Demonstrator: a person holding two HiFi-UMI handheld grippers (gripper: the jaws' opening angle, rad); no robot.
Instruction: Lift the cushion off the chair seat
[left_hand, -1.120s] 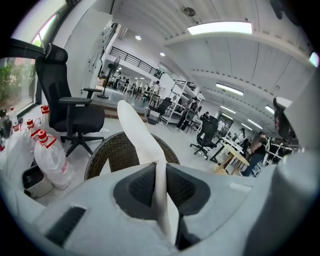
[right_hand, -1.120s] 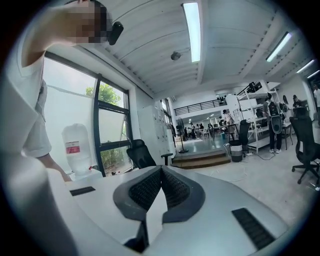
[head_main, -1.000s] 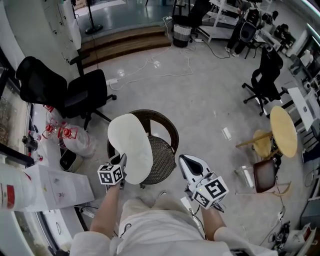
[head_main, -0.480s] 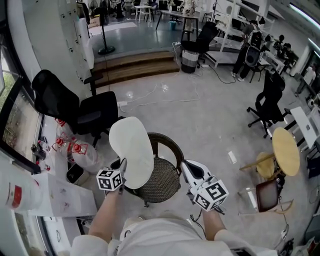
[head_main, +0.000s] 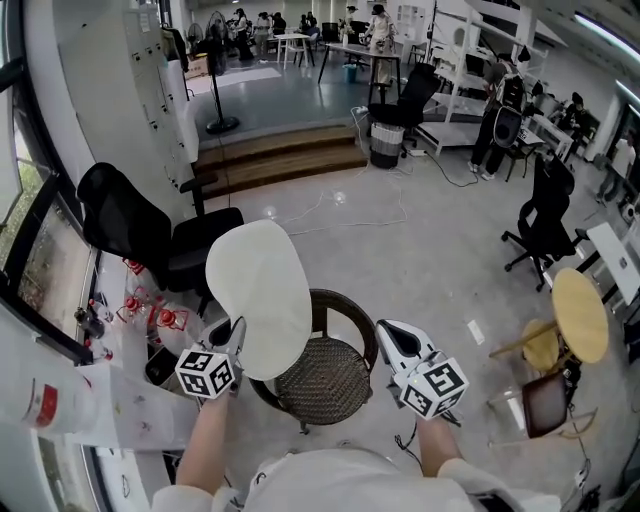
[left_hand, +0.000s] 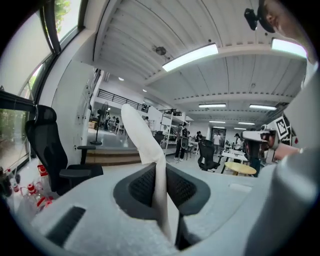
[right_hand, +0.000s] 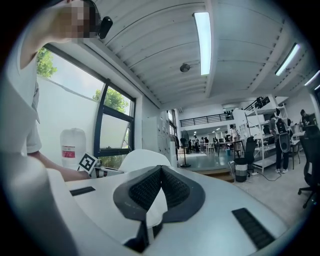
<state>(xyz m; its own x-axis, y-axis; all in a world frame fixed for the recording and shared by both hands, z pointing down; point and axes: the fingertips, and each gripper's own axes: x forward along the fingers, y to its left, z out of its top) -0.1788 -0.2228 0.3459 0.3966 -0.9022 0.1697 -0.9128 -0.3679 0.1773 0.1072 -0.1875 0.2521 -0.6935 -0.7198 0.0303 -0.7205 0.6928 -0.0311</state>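
A white oval cushion (head_main: 258, 295) hangs in the air, tilted on edge, above and left of the round wicker chair (head_main: 356, 322). My left gripper (head_main: 232, 336) is shut on the cushion's near edge. In the left gripper view the cushion (left_hand: 138, 131) runs as a thin white sheet between the dark pads (left_hand: 144, 186) and rises beyond them. My right gripper (head_main: 392, 336) hovers to the right of the chair seat, shut with nothing in it. In the right gripper view its jaws (right_hand: 160, 169) meet, and the cushion (right_hand: 142, 157) shows behind them.
A black office chair (head_main: 140, 235) stands to the left, with red-capped bottles (head_main: 150, 312) on the floor by it. At the right are a round wooden table (head_main: 581, 312) and another office chair (head_main: 541, 228). Wooden steps (head_main: 280, 150) and a bin (head_main: 386, 140) lie farther ahead.
The left gripper has raised the cushion higher and clear of the wicker seat. The right gripper has risen a little. The head view has tipped up, so the chair sits lower in the picture.
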